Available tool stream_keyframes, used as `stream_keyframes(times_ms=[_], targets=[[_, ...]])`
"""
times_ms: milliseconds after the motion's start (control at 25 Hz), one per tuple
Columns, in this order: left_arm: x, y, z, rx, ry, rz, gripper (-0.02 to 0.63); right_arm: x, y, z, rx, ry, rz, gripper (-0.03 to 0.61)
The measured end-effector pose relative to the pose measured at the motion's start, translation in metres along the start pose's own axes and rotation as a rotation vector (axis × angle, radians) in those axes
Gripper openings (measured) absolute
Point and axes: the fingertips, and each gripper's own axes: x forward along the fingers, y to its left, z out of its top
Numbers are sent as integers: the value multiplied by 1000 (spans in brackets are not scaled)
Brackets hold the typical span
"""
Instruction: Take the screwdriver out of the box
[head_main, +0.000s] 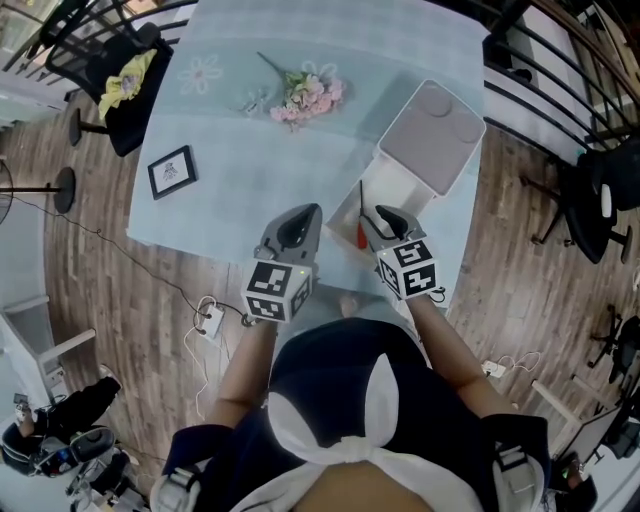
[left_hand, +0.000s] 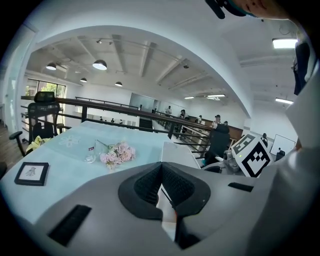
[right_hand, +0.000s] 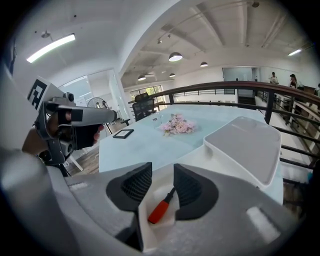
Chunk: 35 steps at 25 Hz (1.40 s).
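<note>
An open white box (head_main: 345, 205) stands at the near right of the table, its lid (head_main: 432, 135) folded back behind it. A screwdriver (head_main: 357, 234) with a red handle and a dark shaft lies inside. My right gripper (head_main: 385, 216) hangs over the box and is open; in the right gripper view the screwdriver (right_hand: 159, 212) shows between and below the pads (right_hand: 136, 186), untouched. My left gripper (head_main: 304, 213) is just left of the box, its jaw tips together with nothing in them. In the left gripper view the box lid (left_hand: 177, 152) lies just beyond the pads (left_hand: 148, 184).
A light blue cloth covers the table (head_main: 230, 140). On it lie pink flowers (head_main: 305, 97) at the far middle and a small framed picture (head_main: 172, 171) at the left. A black chair (head_main: 120, 85) stands at the far left, and railings and chairs (head_main: 600, 200) at the right.
</note>
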Motion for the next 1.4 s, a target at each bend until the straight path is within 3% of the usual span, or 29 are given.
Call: stream_keyframes(times_ms=[800,1400], targets=[[30,32,-16,29,92,-100,15,68,-4,-63,23,294,-50,155],[43,45,-24,32,145,-142,15,92,-10,-80,-9,474,-126,155]])
